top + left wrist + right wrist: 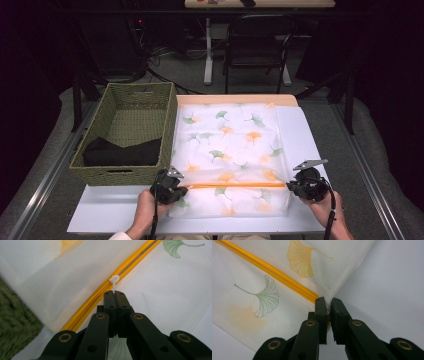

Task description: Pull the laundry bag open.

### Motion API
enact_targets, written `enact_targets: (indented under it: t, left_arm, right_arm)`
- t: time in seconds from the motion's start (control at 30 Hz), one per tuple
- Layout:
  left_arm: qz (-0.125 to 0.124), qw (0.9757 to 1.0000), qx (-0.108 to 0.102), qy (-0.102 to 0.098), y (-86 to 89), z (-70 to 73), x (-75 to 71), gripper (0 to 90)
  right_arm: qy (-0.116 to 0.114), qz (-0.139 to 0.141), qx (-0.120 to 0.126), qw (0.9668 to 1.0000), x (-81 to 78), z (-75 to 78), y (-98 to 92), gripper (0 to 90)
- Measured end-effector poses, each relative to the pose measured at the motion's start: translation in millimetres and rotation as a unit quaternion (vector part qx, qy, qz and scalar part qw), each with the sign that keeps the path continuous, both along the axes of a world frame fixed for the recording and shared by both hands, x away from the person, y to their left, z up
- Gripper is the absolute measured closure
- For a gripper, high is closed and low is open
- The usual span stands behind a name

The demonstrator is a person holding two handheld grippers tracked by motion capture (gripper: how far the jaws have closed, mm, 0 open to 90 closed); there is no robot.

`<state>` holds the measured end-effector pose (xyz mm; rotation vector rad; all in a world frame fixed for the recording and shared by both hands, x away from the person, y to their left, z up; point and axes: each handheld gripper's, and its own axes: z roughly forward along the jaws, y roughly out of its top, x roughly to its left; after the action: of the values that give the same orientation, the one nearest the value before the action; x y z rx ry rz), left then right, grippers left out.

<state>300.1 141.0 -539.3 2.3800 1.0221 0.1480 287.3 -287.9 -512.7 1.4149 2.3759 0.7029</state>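
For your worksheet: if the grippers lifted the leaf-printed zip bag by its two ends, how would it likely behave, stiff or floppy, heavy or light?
The bag is probably floppy: its thin translucent fabric lies flat and creased. Likely light, as it looks empty. The right gripper pinches only the corner, so it may sag between there and the left gripper.

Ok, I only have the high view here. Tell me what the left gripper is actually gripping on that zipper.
Observer: The left gripper is shut on the thin white zipper pull, which sits on the orange zipper.
Operator: Now give me the right one.
Observer: The right gripper pinches the corner of the bag, right where the orange zipper ends. A fold of fabric sits between its jaws.
Operator: Check the zipper ahead of the pull.
Observer: In the left gripper view, a grey line runs between the two orange tracks beyond the pull.
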Motion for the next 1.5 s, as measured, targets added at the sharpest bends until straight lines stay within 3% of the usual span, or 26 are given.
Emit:
enact_targets:
  t: [0.13,0.17,0.37,0.6,0.7,0.83,1.0,1.07,1.23,1.3,1.5]
  left_arm:
    - [0.0,1.0,0.0,0.0,0.0,0.0,0.0,89.5]
    - [0.022,0.9997,0.006,-0.001,17.2,0.6,-5.9,89.5]
    - [0.033,0.9993,0.015,-0.008,29.0,2.2,-11.3,89.5]
    - [0.051,0.9986,0.011,-0.005,44.9,2.7,-14.0,89.4]
    - [0.054,0.9983,0.019,-0.01,47.9,3.4,-16.0,89.5]
    - [0.059,0.9981,0.014,-0.008,50.1,2.9,-17.0,89.4]
    - [0.04,0.9991,0.013,-0.005,40.1,4.0,-18.5,87.8]
    - [0.022,0.9997,0.001,0.004,35.8,3.9,-19.1,82.9]
    - [-0.006,1.0,0.0,-0.004,24.0,4.2,-19.5,74.7]
    - [-0.024,0.9997,-0.006,0.003,21.1,4.5,-18.5,69.5]
    - [-0.03,0.9995,-0.001,0.004,24.3,9.1,-25.1,40.9]
  right_arm:
    - [0.0,0.0,0.0,1.0,0.0,0.0,0.0,84.2]
    - [0.0,0.0,0.0,1.0,0.0,0.0,0.0,84.2]
    - [0.0,0.002,-0.004,1.0,0.0,-0.1,-0.1,84.2]
    - [0.0,0.0,-0.006,1.0,0.4,-1.6,-0.2,84.3]
    - [-0.001,0.001,-0.007,1.0,0.4,-1.5,-0.1,84.3]
    - [0.0,0.003,-0.008,1.0,0.1,-1.6,0.5,84.3]
    - [0.0,0.002,-0.008,1.0,-0.1,-2.4,-0.5,84.1]
    - [0.002,0.003,-0.007,1.0,-0.2,-2.6,-0.7,83.8]
    - [0.006,0.01,-0.011,0.9999,-0.5,-3.0,0.0,78.6]
    - [0.008,0.015,-0.009,0.9998,-1.1,-2.5,-1.1,70.9]
    - [0.014,0.033,0.0,0.9994,-5.3,0.3,-7.9,42.4]
